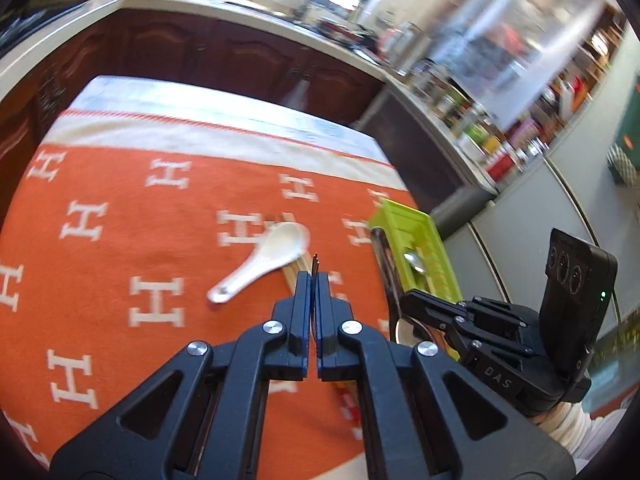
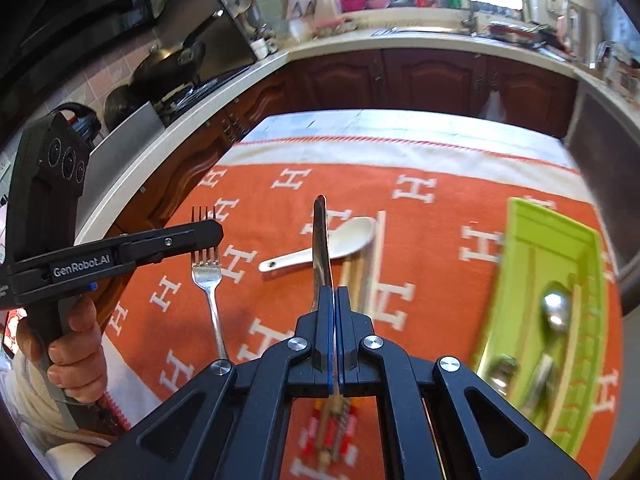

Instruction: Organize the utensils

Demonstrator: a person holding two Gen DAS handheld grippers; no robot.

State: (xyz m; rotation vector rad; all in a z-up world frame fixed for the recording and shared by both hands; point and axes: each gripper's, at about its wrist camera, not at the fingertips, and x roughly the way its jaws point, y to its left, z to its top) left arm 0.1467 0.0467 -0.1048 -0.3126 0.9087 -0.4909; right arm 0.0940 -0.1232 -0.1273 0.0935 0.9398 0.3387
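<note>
A: Any writing?
B: "GenRobot.AI" on the left gripper (image 2: 210,236), clamped on a fork (image 2: 208,276); "DAS" on the right gripper (image 2: 335,300), clamped on a knife (image 2: 322,240).
A: Relative to the green tray (image 2: 588,248)?
B: Both are left of it, above the H-patterned cloth (image 2: 432,176); a white spoon (image 2: 320,254) lies there too.

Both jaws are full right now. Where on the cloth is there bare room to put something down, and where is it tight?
Bare room: the orange cloth left of the white spoon, and the far strip toward the cabinets. Tight: the middle, where the spoon lies against the chopsticks. The green tray at the right edge already holds metal spoons.
</note>
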